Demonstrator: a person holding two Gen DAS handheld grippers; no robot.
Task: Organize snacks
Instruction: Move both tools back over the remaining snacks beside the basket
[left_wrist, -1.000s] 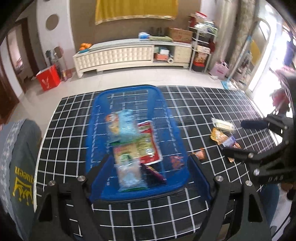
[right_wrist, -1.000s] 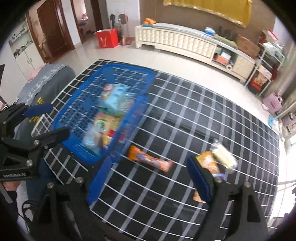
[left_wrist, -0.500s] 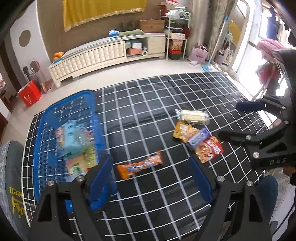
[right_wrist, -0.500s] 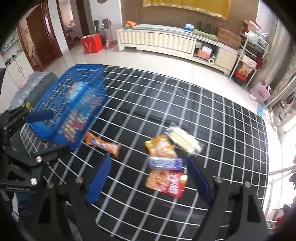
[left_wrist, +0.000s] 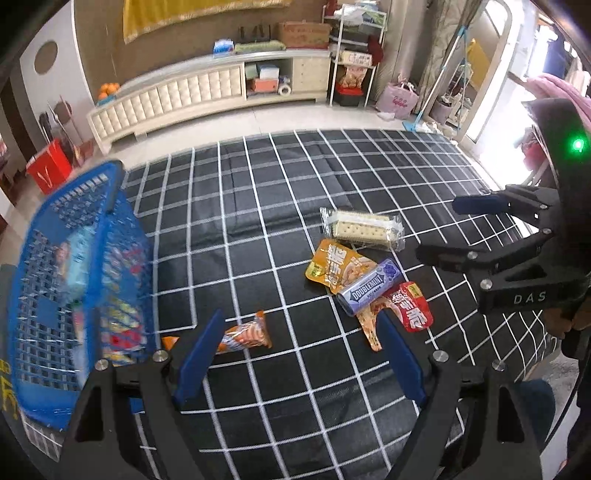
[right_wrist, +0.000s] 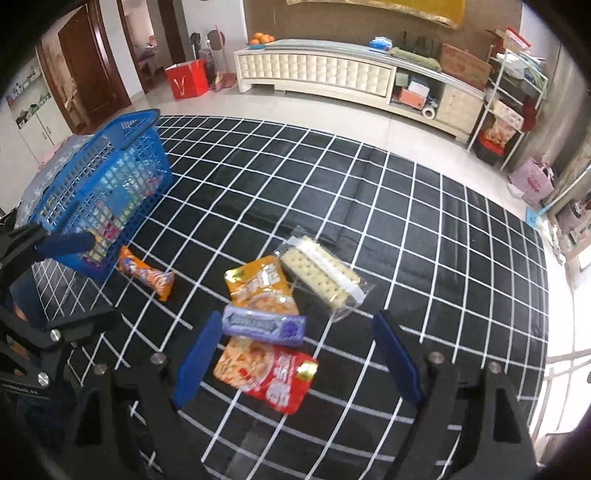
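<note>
A blue plastic basket (left_wrist: 74, 277) (right_wrist: 107, 195) with several snack packs in it stands at the left of the black grid mat. Beside it lies an orange snack bar (left_wrist: 245, 336) (right_wrist: 146, 273). Further right are a clear cracker pack (left_wrist: 364, 229) (right_wrist: 321, 277), a yellow pouch (left_wrist: 334, 266) (right_wrist: 260, 284), a purple Doublemint pack (left_wrist: 369, 291) (right_wrist: 264, 325) and a red pouch (left_wrist: 406, 310) (right_wrist: 269, 373). My left gripper (left_wrist: 299, 354) (right_wrist: 74, 284) hangs open above the mat near the orange bar. My right gripper (right_wrist: 295, 354) (left_wrist: 458, 229) is open above the red pouch, holding nothing.
The black mat with white grid lines (right_wrist: 406, 221) covers the surface; its right edge drops off near a bright window. Beyond it are tiled floor, a long white cabinet (right_wrist: 332, 74), a red bag (right_wrist: 186, 79) and a wire shelf rack (right_wrist: 509, 92).
Both grippers have swung right, away from over the basket, and come lower. The basket has slid to the left of both views and the loose snacks now lie under the fingers.
</note>
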